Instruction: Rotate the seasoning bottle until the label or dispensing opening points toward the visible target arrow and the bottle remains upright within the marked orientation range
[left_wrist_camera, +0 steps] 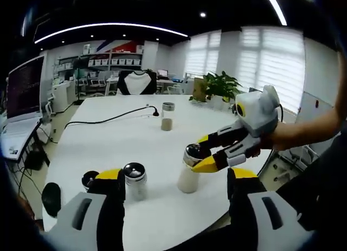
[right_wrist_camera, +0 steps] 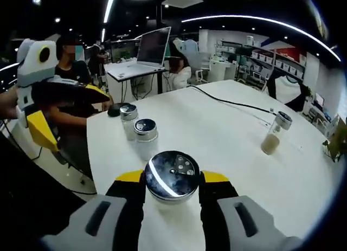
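A seasoning bottle [right_wrist_camera: 172, 175] with a shiny perforated metal cap and pale contents stands upright on the white table [right_wrist_camera: 227, 132]. My right gripper [right_wrist_camera: 172, 178] is shut on its cap, one yellow-tipped jaw on each side. In the left gripper view the same bottle [left_wrist_camera: 188, 172] stands right of centre, and the right gripper [left_wrist_camera: 201, 152] reaches in from the right and clamps its top. My left gripper [left_wrist_camera: 174, 178] is open, jaws wide apart low over the near table edge. It also appears at the left of the right gripper view, left gripper [right_wrist_camera: 76, 120], held off the table edge.
A second metal-capped bottle [left_wrist_camera: 135, 180] stands by my left jaw; two such bottles [right_wrist_camera: 145, 134] [right_wrist_camera: 129, 118] stand together. A black cap [left_wrist_camera: 89, 179] lies nearby. A bottle with tan contents [left_wrist_camera: 167, 116] stands far off beside a black cable [left_wrist_camera: 108, 120]. A person sits behind the table edge.
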